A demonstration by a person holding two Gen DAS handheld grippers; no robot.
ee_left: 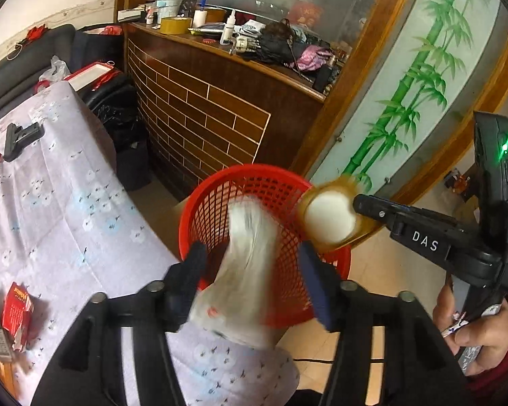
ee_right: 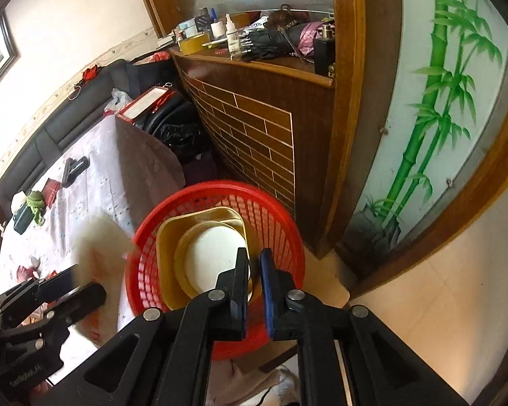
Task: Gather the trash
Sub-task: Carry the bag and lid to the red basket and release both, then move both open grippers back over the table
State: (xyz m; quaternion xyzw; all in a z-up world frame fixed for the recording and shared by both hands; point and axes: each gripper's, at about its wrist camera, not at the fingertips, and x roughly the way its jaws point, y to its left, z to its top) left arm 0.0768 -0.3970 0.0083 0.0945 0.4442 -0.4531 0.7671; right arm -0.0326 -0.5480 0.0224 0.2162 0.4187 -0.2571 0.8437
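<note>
**Both claws over the red basket**

The left claw (ee_left: 252,258) is standing open, a blurred white wrapper (ee_left: 245,270) passing loosely between its fingers. The right claw (ee_right: 254,269) is standing nearly closed, its gold tray (ee_right: 199,237) lying over the basket (ee_right: 277,223) mouth beside the table (ee_left: 50,203).

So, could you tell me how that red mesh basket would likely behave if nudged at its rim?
The red basket looks like thin openwork plastic, so it is probably light and easily shoved. It seems to taper downward, so a rim nudge might tip it.
</note>
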